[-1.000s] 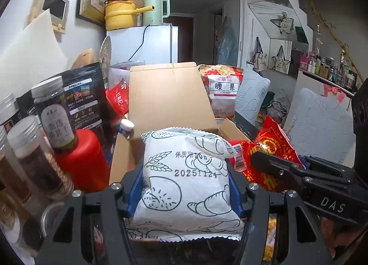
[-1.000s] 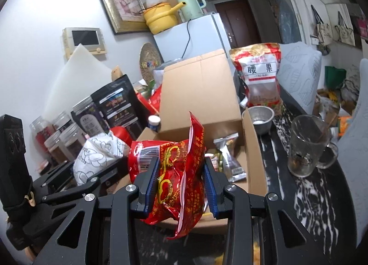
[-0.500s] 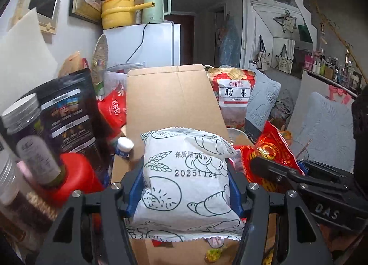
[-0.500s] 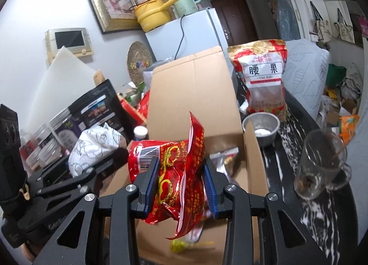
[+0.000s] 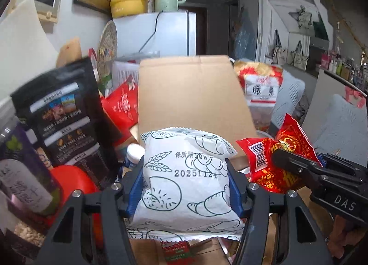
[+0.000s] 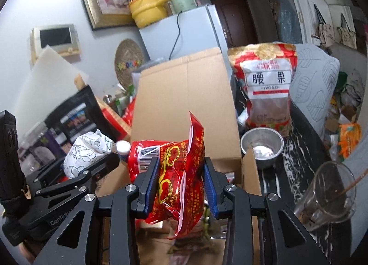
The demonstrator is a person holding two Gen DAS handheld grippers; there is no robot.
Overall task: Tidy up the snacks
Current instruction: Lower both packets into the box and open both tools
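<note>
- While both hands carry over the cardboard box point(image 5: 193, 94), we have the left gripper point(image 5: 185, 186) clenched on the white bread packet point(image 5: 186, 177), blue pads squeezing its sides so it rides upright above the box opening.
- Right gripper point(image 6: 181, 186) grasps the red snack bag point(image 6: 174, 168) mid-body; its crumpled top sticks up and the tail hangs loose below the pads.
- Both packets sit side by side at the near edge of the box, red one to the right of the white one.
- Box flap stands up at the far side, so we judge entry has to come from the near side, dropping straight in.
- Snacks already lie on the box floor beneath.
- Steel bowl point(image 6: 262, 147) and glass mug point(image 6: 329, 193) stand right of the box; we keep the right hand off them.
</note>
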